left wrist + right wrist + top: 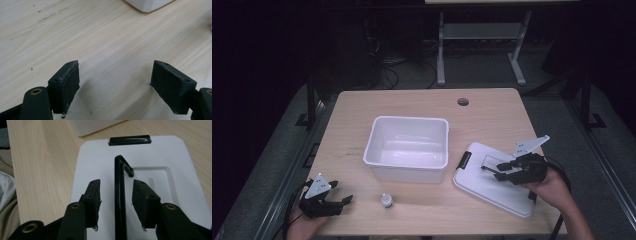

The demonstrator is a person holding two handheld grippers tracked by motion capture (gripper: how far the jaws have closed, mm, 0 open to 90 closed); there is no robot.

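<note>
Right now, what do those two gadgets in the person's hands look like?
Each is a black gripper: left gripper, right gripper. Both have two blocky black jaws faced with flat dark pads, brass-coloured rivets at the hinges, a grey three-cornered plate with small holes on top, and a black cable trailing back. No sleeves show.

A light wooden table (362, 107) with a round cable hole (463, 102) near its far edge carries three things — a white plastic bin (408, 148) at the middle, a flat white lid (499, 179) with black latch and handle lying right of it, and a small white bottle (386, 200) standing near the front edge.
</note>
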